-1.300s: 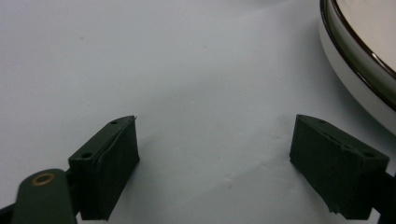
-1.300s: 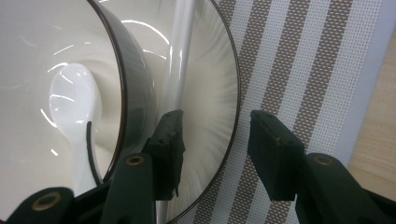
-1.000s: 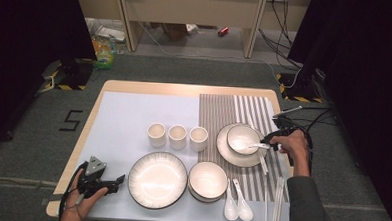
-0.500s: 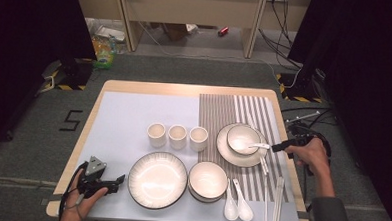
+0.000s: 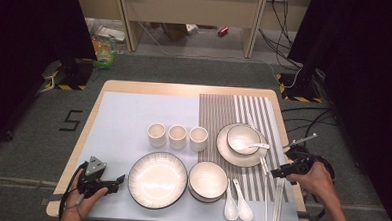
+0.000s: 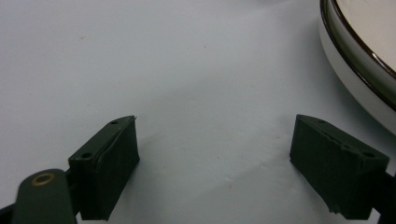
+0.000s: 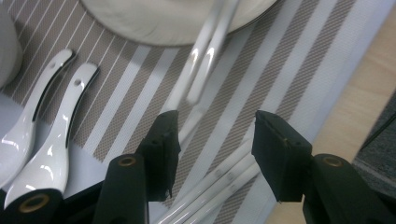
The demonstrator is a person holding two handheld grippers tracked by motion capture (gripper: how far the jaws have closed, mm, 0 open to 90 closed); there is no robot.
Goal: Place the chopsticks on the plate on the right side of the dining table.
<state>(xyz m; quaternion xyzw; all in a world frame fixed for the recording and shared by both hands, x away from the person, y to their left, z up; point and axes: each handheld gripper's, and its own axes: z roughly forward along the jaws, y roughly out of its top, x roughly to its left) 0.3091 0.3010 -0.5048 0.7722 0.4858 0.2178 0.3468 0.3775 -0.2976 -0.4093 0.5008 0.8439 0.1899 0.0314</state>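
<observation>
My left gripper (image 5: 117, 181) rests on the pale blue mat at the near left, jaws open and empty (image 6: 215, 154), just left of a large white plate (image 5: 157, 179) whose rim (image 6: 359, 60) shows beside it. My right gripper (image 5: 275, 172) hovers at the table's right edge, pointing left. Its jaws (image 7: 215, 144) stand open with nothing between them, above several white chopsticks (image 7: 205, 60) on the striped mat. Beyond lies a plate (image 5: 221, 147) bearing a small bowl (image 5: 243, 137) with a spoon (image 5: 255, 145) in it.
Three white cups (image 5: 178, 136) stand in a row mid-table. A deeper bowl (image 5: 208, 180) sits beside the large plate, with two white spoons (image 5: 236, 205) (image 7: 51, 126) to its right. The chopsticks (image 5: 272, 206) reach the near edge. Cables trail off the right side.
My right gripper has drawn back from the spoon handle in the small bowl, out to the right and nearer the table's edge. The spoon stays in the bowl. The left gripper has kept still.
</observation>
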